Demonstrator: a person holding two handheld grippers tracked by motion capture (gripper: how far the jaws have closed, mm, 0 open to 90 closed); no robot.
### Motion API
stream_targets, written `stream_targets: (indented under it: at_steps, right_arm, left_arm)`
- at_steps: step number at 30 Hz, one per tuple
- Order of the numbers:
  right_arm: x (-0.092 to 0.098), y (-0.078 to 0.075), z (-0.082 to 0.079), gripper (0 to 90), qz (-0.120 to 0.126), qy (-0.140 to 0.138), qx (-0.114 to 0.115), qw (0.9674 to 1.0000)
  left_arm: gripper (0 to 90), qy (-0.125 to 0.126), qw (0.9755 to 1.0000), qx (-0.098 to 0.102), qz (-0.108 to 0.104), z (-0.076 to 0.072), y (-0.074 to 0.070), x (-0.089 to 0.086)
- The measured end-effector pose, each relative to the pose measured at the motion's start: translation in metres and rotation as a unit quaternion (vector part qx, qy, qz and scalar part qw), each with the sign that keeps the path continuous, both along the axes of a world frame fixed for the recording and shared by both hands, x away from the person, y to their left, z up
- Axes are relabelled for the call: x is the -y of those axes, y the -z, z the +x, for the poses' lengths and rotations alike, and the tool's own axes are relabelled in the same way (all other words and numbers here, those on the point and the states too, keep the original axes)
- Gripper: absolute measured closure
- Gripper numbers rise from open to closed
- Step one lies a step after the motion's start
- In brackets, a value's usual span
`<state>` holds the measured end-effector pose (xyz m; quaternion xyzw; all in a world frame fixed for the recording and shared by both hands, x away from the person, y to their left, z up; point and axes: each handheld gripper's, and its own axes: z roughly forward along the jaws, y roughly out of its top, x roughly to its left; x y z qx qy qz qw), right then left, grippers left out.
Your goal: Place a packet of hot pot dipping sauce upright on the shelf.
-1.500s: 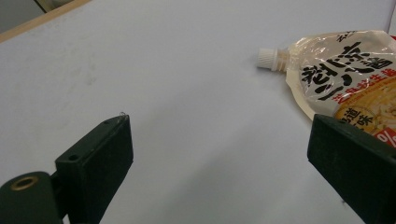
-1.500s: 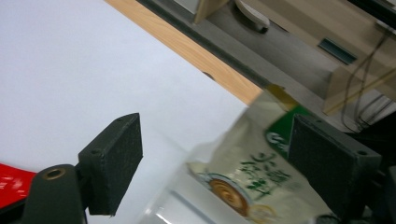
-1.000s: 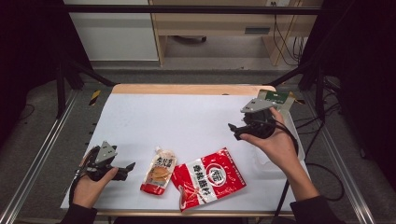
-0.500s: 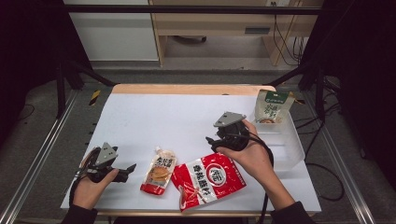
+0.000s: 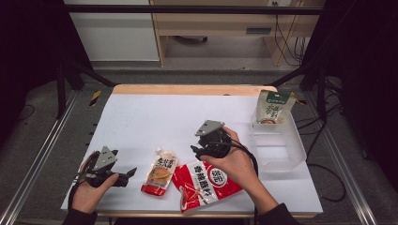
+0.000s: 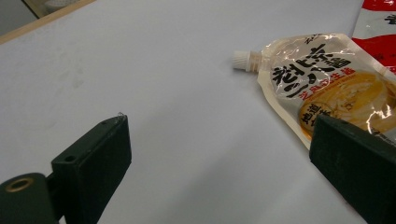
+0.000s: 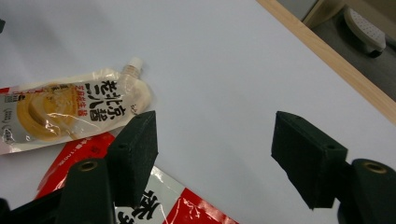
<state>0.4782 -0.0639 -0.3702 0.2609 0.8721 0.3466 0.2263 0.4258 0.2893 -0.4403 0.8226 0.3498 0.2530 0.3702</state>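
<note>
On the white table top [image 5: 155,117], near its front edge, I see three things in a row: my left gripper [image 5: 123,176], a spouted sauce pouch [image 5: 160,171] and a red snack bag [image 5: 206,183].

Right gripper [image 5: 196,151]: I hold it over the upper left corner of the red snack bag, jaws pointing toward the sauce pouch. In the right gripper view the jaws stand apart with bare table between them, so the tool is released and grasps nothing. The jaws have just been closing partway, with no thing between them. One jaw overlaps the red snack bag [image 7: 187,205] in that view; I cannot tell whether it touches the foil. The sauce pouch [image 7: 70,112] lies just beyond that jaw, white cap pointing away from the bag.

Left gripper: I hold it low at the front left of the table, jaws pointing toward the sauce pouch. In the left gripper view the jaws are wide apart and released, with bare table between them. The sauce pouch [image 6: 322,88] lies near the right-hand jaw, cap toward the table's far side.

Right side of the table: a clear plastic bin [image 5: 281,150] holds a green-and-white pouch [image 5: 273,107], standing upright at the bin's far end, well apart from both grippers.
</note>
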Motion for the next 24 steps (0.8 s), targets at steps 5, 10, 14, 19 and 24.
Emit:
stream_targets:
  at_steps: [5,10,14,19,24]
  right_arm:
    - [-0.011,0.005,-0.001,36.5,-0.001,-0.01,-0.009,0.9999]
    - [-0.027,0.015,0.0,42.4,-0.006,-0.023,-0.032,0.9992]
    - [-0.041,0.025,0.002,47.2,-0.008,-0.035,-0.05,0.9981]
    - [-0.057,0.038,0.004,49.4,-0.015,-0.043,-0.068,0.9966]
    - [-0.075,0.055,0.013,52.5,-0.016,-0.037,-0.09,0.9952]
  left_arm:
    - [5.8,0.006,1.0,-0.002,0.0,-0.005,0.001,0.003]
    - [6.1,0.025,0.9994,-0.012,0.022,-0.006,0.005,0.013]
    - [6.3,0.032,0.9987,-0.014,0.037,-0.006,0.006,0.018]
    - [6.3,0.029,0.9989,-0.013,0.033,-0.005,0.007,0.019]
    - [6.3,0.026,0.999,-0.011,0.034,-0.004,0.006,0.016]
